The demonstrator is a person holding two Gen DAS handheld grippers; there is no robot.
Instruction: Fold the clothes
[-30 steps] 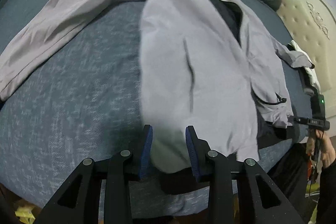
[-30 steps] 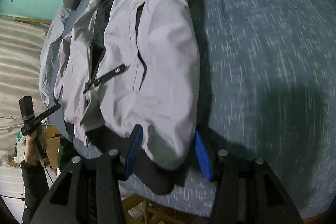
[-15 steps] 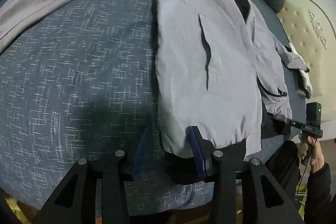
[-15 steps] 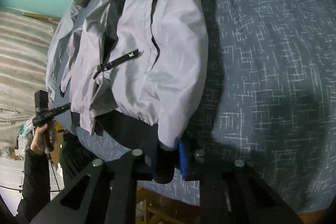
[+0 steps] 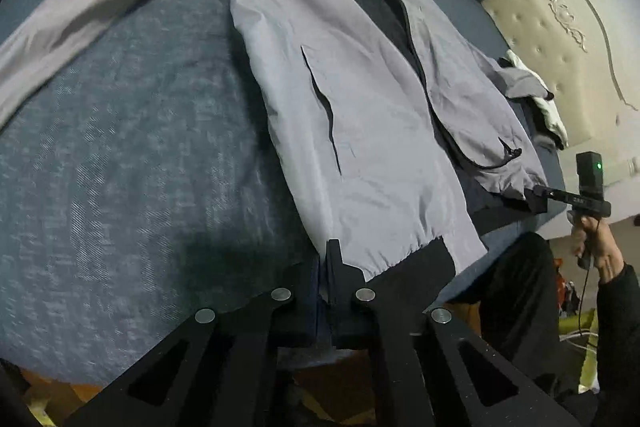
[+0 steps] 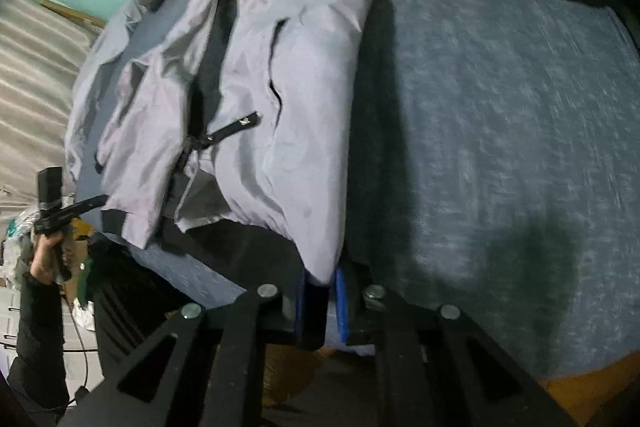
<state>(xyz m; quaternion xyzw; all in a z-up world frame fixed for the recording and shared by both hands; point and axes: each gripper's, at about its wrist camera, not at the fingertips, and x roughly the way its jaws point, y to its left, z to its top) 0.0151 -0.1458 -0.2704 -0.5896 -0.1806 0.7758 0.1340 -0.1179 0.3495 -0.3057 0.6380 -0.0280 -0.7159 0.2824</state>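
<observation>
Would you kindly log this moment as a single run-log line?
phase: hem grasp | left tongs: shut on jacket hem | right tongs: shut on jacket hem | jacket: flat on bed, one sleeve spread out

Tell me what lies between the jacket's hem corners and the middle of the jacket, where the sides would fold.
Nothing visible does. The left gripper and right gripper each pinch a hem corner of the grey jacket. Its front lies bare. The dark blue bedspread beside it is bare too.

Both wrist cameras sit low at the bed's (image 5: 120,147) near edge, facing forward along the fingers. They share the grey jacket (image 5: 360,99) close ahead, seen from opposite hem corners.
</observation>
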